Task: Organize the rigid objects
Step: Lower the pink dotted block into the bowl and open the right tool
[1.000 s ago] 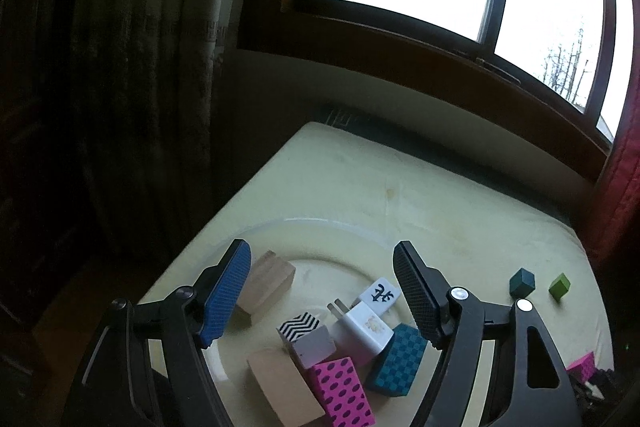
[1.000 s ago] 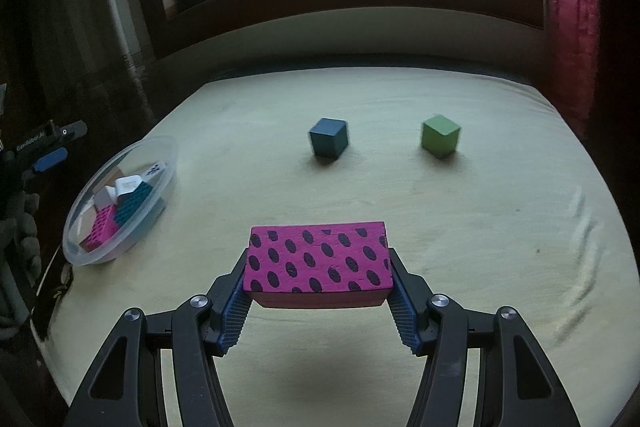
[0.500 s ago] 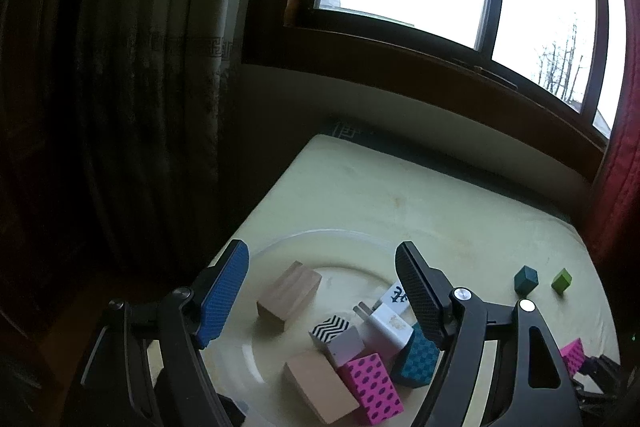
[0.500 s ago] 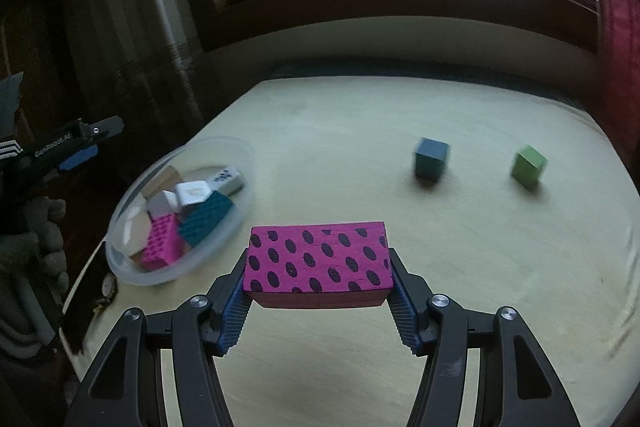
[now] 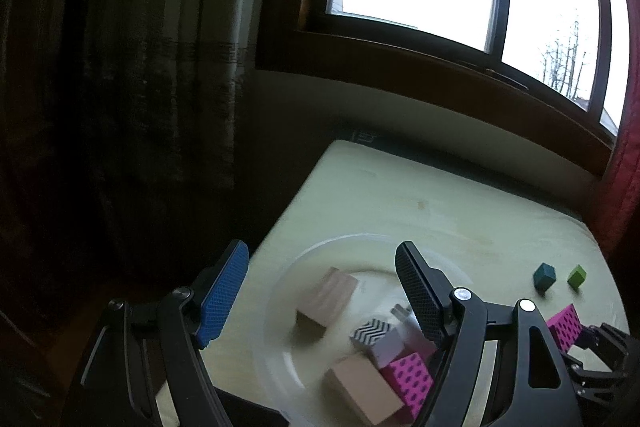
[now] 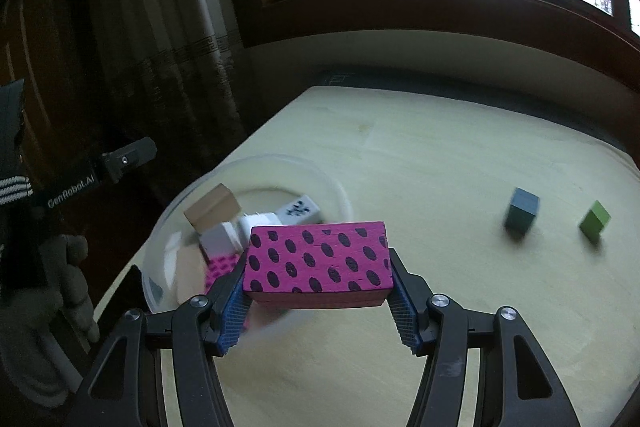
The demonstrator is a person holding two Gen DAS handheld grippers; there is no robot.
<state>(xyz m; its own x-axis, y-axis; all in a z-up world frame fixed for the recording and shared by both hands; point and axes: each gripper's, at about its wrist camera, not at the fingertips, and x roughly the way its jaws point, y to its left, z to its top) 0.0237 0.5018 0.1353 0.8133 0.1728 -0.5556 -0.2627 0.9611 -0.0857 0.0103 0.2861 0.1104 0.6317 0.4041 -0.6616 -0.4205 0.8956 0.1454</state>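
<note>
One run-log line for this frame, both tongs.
right tongs: shut on pink dotted block, beside clear bowl | left tongs: open, over bowl | teal cube, green cube: on table

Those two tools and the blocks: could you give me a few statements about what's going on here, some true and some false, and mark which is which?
1. The right tool grips a pink block with black dots. True.
2. The left tool holds a wooden block. False: it is open and holds nothing.
3. The clear bowl holds several blocks. True.
4. The dark teal cube and green cube lie in the bowl. False: they sit on the table, apart from it.
</note>
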